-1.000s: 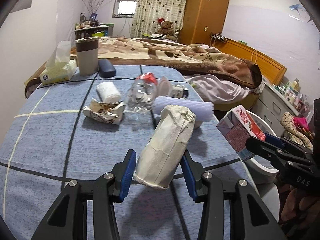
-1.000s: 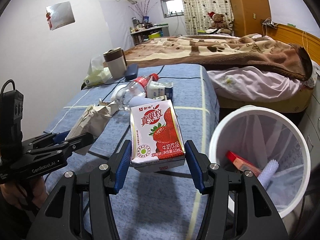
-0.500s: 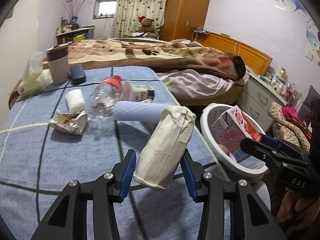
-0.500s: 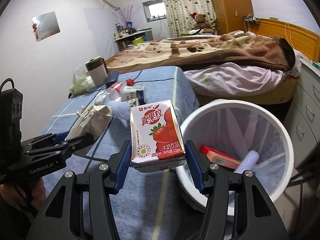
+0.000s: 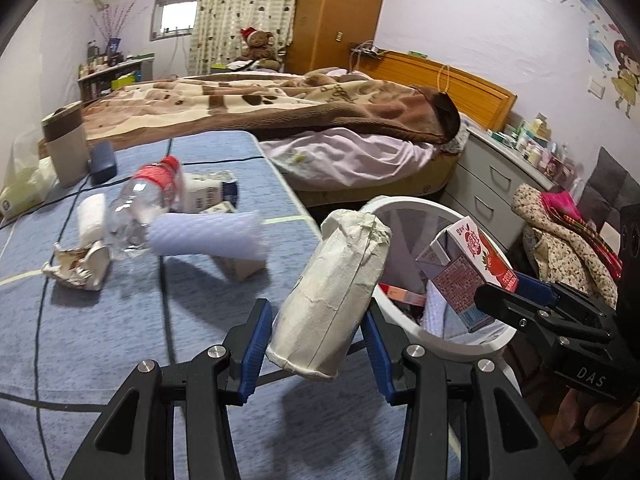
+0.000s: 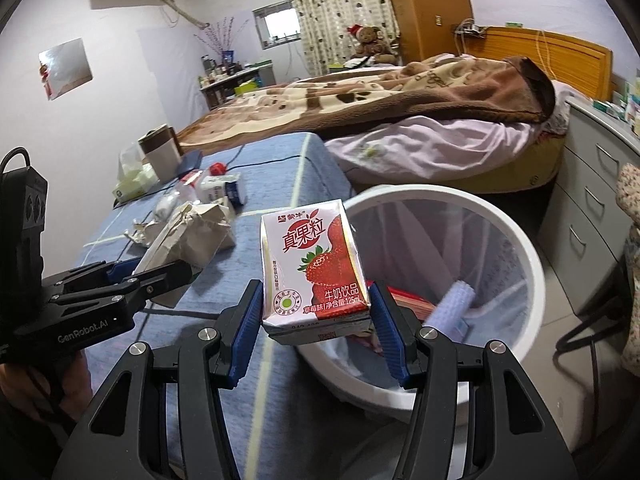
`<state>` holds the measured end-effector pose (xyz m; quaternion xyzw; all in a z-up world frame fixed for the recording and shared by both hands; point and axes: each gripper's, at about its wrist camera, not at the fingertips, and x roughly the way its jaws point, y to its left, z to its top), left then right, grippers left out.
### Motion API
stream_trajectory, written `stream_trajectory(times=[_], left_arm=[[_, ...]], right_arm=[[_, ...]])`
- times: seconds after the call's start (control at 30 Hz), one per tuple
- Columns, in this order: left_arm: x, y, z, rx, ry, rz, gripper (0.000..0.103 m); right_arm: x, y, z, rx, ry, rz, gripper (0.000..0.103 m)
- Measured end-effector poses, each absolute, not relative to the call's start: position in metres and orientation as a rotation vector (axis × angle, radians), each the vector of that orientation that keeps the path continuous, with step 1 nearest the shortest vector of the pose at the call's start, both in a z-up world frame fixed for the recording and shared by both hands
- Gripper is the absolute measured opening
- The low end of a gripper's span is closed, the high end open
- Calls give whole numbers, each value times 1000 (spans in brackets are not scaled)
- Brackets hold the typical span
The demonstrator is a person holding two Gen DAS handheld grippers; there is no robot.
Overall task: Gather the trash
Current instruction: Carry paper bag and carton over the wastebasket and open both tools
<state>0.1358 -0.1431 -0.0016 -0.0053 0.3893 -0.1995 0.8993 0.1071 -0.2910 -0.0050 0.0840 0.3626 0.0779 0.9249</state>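
Observation:
My left gripper (image 5: pixel 316 354) is shut on a crumpled white paper bag (image 5: pixel 334 296), held above the table's right edge beside the white trash bin (image 5: pixel 404 204). My right gripper (image 6: pixel 316 320) is shut on a strawberry milk carton (image 6: pixel 314 276), held over the near rim of the bin (image 6: pixel 520 240). The same carton (image 5: pixel 466 274) shows over the bin in the left wrist view, and the paper bag (image 6: pixel 188 236) with the left gripper (image 6: pixel 132 276) shows at the left of the right wrist view. Inside the bin lie a red packet (image 6: pixel 412 302) and a pale foam sleeve (image 6: pixel 452 308).
On the blue table cloth (image 5: pixel 100 320) lie a clear bottle with a red cap (image 5: pixel 140 208), a foam sleeve (image 5: pixel 208 234), crumpled paper (image 5: pixel 78 266), a small milk carton (image 5: pixel 212 192), a tissue pack (image 5: pixel 22 192) and a cup (image 5: pixel 64 144). A bed (image 5: pixel 320 112) and grey drawers (image 5: pixel 492 184) stand beyond.
Both grippers have swung right from over the table toward the bin, each keeping its load. The carton now hangs over the bin's rim and the paper bag has reached the table edge.

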Motion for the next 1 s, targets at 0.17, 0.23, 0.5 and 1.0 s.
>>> stream_trajectory(times=[0.17,0.23,0.5,1.0], left_arm=[[140,-164,-6,3,825,-459,41],[142,-174,-8,11,830,-477,41],[150,-200,-10,25,834,-542,40],[169,-230,-19,-12,881,-631,51]], right_arm=[[103,-308,-8,188,754,105,55],[102,-314,-9,195,757,85,55],[102,-328,-13,210,769,46,55],[106,-341,-27,226,846,6,56]])
